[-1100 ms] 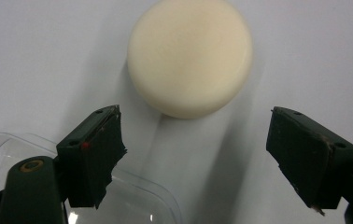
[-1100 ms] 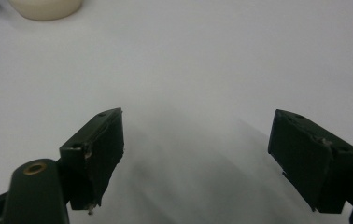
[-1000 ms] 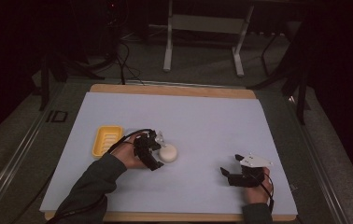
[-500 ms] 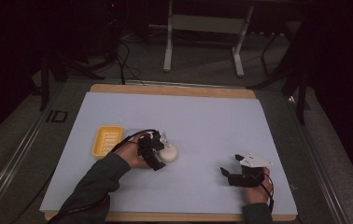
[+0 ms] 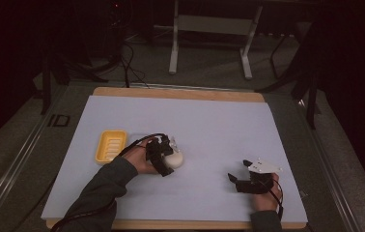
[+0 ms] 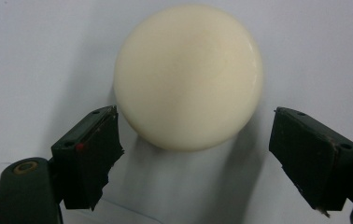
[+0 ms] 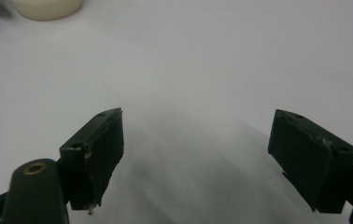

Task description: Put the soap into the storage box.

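Soap (image 6: 188, 77) sits just ahead of the left gripper (image 6: 195, 156) jaws (spread apart, untouched).

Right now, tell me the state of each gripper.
Left gripper: open, jaws either side of the cream soap, not clamped on it.
Right gripper: open, holding nothing, above the white table.

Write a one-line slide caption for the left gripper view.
Open left tongs poised over a cream round soap bar lying on the white table cover.
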The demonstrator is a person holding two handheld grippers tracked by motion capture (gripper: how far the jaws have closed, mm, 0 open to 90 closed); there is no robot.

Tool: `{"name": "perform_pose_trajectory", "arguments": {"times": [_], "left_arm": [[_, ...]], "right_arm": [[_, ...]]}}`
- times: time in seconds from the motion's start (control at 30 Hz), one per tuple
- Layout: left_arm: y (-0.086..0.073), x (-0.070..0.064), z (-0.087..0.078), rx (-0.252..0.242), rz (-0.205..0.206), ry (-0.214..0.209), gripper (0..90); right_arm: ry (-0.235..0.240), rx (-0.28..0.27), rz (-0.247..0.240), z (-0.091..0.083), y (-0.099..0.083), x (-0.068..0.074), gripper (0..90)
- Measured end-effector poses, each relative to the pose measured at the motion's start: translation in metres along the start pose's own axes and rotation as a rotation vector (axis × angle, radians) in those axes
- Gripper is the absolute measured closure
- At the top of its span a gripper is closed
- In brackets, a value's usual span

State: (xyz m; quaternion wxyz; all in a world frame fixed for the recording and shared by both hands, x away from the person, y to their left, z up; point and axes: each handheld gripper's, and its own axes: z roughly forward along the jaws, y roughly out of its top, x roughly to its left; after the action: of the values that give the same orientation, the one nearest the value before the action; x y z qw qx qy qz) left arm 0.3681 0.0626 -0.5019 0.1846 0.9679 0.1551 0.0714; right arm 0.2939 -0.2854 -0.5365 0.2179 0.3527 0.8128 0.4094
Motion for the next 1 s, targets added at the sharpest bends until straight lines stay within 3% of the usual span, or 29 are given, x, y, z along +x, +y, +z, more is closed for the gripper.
{"name": "perform_pose_trajectory", "arguments": {"times": [1.0], "left_arm": [[0.020, 0.004, 0.008, 0.075, 0.027, -0.008, 16.3]], "right_arm": [[0.002, 0.002, 0.001, 0.000, 0.000, 0.000, 18.1]]}}
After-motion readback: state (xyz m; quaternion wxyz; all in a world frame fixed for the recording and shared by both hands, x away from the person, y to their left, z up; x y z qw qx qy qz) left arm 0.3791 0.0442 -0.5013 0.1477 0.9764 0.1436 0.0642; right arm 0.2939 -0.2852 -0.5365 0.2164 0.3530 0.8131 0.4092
